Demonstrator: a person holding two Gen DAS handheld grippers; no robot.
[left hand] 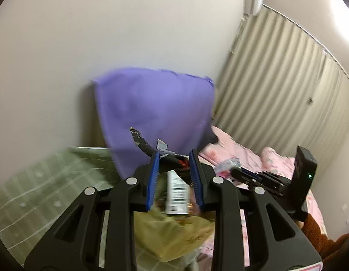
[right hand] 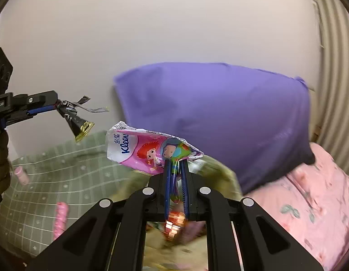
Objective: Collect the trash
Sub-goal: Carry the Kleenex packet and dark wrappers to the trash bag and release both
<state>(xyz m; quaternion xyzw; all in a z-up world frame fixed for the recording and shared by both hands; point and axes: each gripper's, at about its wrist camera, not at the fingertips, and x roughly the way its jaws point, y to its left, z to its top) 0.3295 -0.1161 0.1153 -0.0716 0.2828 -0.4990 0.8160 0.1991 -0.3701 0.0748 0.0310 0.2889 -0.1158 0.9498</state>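
While each tool [left hand: 174, 155] [right hand: 176, 164] grips one wrapper [left hand: 170, 155] [right hand: 138, 149], one purple pillow [right hand: 215, 117] stands.

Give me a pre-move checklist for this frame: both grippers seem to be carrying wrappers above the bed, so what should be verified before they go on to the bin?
1. Left gripper clamped on the black and gold wrapper: ok.
2. Right gripper clamped on the pink Kleenex tissue wrapper: ok, jaws nearly shut.
3. The two grippers apart from each other: ok.
4. Wrappers clear of the purple pillow: cannot tell, blurred.
5. Trash left on the green checked sheet: not ok, two pink items lie there.
6. Trash bin in sight: not ok, none visible.
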